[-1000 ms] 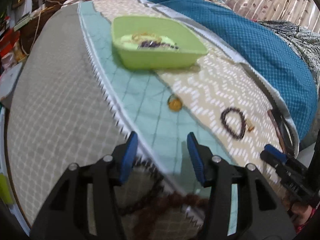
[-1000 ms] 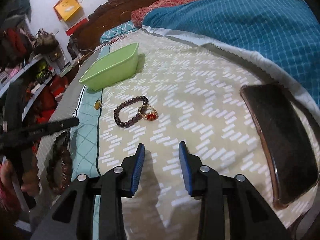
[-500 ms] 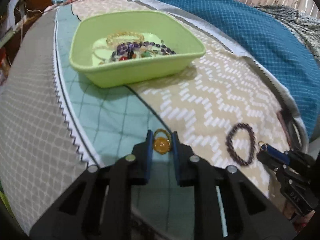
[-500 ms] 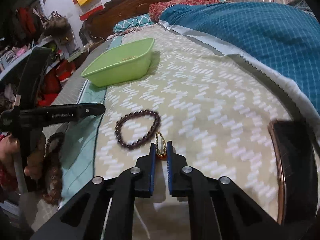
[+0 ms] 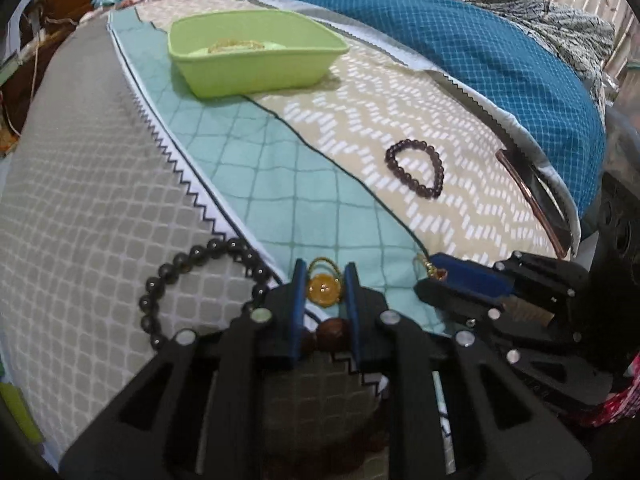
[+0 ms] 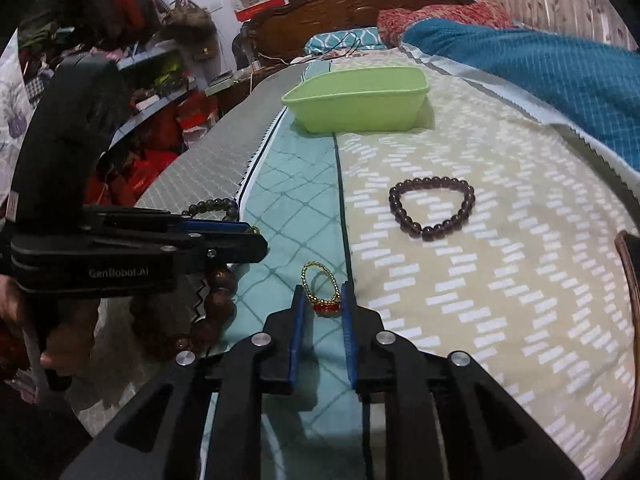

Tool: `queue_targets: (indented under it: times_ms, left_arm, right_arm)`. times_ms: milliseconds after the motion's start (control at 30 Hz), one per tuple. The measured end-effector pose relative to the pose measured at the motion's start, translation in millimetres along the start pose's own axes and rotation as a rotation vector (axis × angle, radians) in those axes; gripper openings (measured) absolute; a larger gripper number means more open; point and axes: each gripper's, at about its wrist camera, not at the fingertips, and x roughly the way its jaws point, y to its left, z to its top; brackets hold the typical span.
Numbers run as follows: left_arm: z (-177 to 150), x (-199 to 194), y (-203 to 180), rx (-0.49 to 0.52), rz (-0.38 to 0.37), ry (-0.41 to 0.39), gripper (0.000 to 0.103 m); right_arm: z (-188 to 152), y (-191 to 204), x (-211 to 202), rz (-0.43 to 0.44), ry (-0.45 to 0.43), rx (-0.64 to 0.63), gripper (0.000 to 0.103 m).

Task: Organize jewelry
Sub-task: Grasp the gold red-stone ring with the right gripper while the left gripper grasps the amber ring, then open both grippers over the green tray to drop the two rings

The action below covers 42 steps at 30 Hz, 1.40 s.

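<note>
Left wrist view: the left tongs [image 5: 323, 280] are clamped on a yellow ring [image 5: 324, 287], a round amber-coloured stone on a thin gold band that stands up between the blue pads. The ring sits above the teal checked strip of the bedspread [image 5: 280, 184]. Just left of the tongs a black bead bracelet [image 5: 192, 258] lies on the grey part of the bed, and some larger brown wooden beads [image 5: 330, 330] show under the tongs. Farther out, a dark purple bead bracelet [image 5: 416, 172] lies flat on the beige zigzag cloth, well apart from both tongs. The green tray [image 5: 256, 68] stands at the far end of the bed with a gold chain-like piece [image 5: 236, 45] showing inside. A dark phone [image 5: 536, 196] lies at the bed's right edge beside the blue blanket [image 5: 480, 52].

In the right wrist view, the right tongs [image 6: 323, 304] are closed on a red-stone ring [image 6: 325, 298]: a beaded gold hoop rising upright from a red cluster gripped between the pads, over the teal strip near its border with the beige cloth. The left tongs [image 6: 256, 236] show side-on at the left, near these.
</note>
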Motion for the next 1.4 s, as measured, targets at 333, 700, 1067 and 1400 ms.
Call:
queue_targets:
  times_ms: [333, 700, 1067, 1400]
  left_arm:
    - [-5.9, -12.7, 3.4, -0.021, 0.019, -0.019, 0.043]
    - [0.2, 2.7, -3.9, 0.038, 0.041, 0.026, 0.018]
    - [39.9, -33.0, 31.0, -0.168, -0.239, -0.054, 0.017]
    - [160.1, -28.3, 66.9, -0.176, -0.095, -0.151, 0.018]
  right_arm:
    - [-1.3, 3.5, -7.8, -0.006, 0.021, -0.020, 0.010]
    - [4.4, 5.7, -1.2, -0.081, 0.071, -0.050, 0.008]
    - [46.3, 0.1, -10.2, 0.070, -0.002, 0.033, 0.000]
    - [178.8, -36.2, 21.0, 0.068, -0.145, 0.074, 0.000]
